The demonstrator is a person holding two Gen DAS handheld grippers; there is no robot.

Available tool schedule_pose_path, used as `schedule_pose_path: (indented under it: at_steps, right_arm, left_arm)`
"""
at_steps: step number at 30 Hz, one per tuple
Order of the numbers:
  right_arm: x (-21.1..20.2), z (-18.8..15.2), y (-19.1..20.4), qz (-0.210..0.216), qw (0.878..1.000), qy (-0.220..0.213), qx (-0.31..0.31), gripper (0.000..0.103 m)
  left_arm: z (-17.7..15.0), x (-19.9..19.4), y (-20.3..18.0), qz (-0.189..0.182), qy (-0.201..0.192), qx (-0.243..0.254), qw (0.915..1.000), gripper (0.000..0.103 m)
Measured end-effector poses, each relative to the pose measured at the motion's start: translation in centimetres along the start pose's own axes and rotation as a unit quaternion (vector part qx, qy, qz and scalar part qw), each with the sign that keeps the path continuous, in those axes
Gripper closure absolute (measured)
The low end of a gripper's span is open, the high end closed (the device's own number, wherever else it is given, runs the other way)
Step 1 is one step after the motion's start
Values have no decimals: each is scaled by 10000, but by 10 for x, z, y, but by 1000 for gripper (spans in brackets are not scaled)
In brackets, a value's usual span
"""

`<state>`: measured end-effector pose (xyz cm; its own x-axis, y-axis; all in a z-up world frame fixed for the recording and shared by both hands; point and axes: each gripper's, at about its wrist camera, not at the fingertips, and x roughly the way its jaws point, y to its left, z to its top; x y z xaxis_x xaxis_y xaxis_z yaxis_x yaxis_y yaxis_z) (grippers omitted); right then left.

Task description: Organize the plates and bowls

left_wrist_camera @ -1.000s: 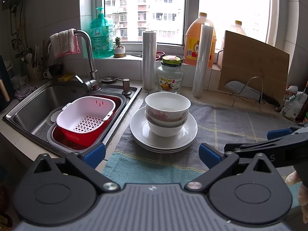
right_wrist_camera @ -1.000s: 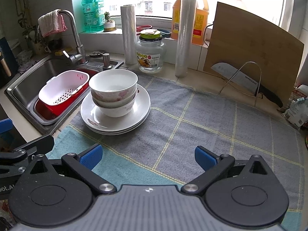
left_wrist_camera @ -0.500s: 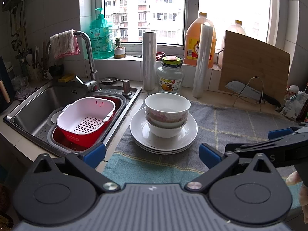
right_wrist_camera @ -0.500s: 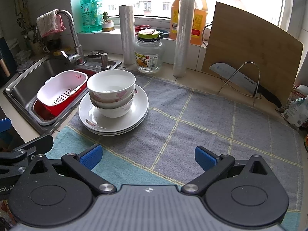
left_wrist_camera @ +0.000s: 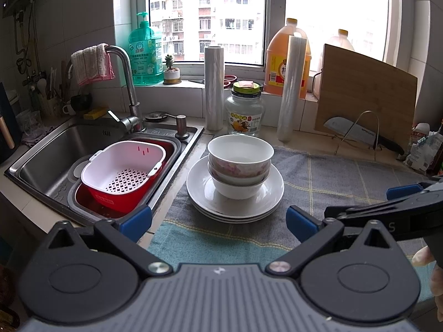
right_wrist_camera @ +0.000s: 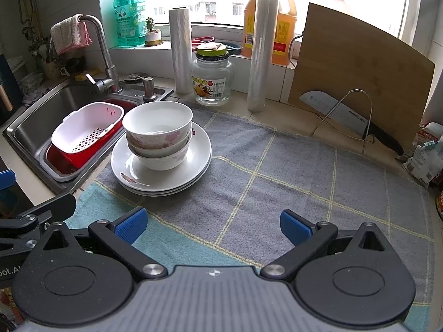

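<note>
I see the worktop (right_wrist_camera: pixel 290 127) under a grey cloth (right_wrist_camera: pixel 290 171), with the plates (right_wrist_camera: pixel 199 152) stacked at its left edge beside the sink (left_wrist_camera: pixel 55 149) and the bowls (right_wrist_camera: pixel 157 135) nested on top of them. From my left claw (left_wrist_camera: pixel 218 218) the stack lies dead ahead and near; from my right claw (right_wrist_camera: pixel 213 225) it sits forward and off to the left, farther away. Both claws are spread wide and hold nothing. I judge the left the nearer one for the top bowl.
</note>
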<state>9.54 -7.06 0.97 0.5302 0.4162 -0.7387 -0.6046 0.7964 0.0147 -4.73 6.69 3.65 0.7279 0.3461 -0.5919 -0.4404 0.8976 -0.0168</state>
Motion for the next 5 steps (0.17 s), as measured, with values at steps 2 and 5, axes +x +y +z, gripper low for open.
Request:
schedule_pose_path:
  at_steps: [2, 5]
  right_arm:
    - [0, 0, 0, -2, 10000, -5, -7, 0]
    - [0, 0, 0, -14, 10000, -8, -6, 0]
  left_arm:
    - [1, 0, 0, 0, 0, 5, 10000, 1]
    - [1, 1, 0, -5, 3, 8, 10000, 1]
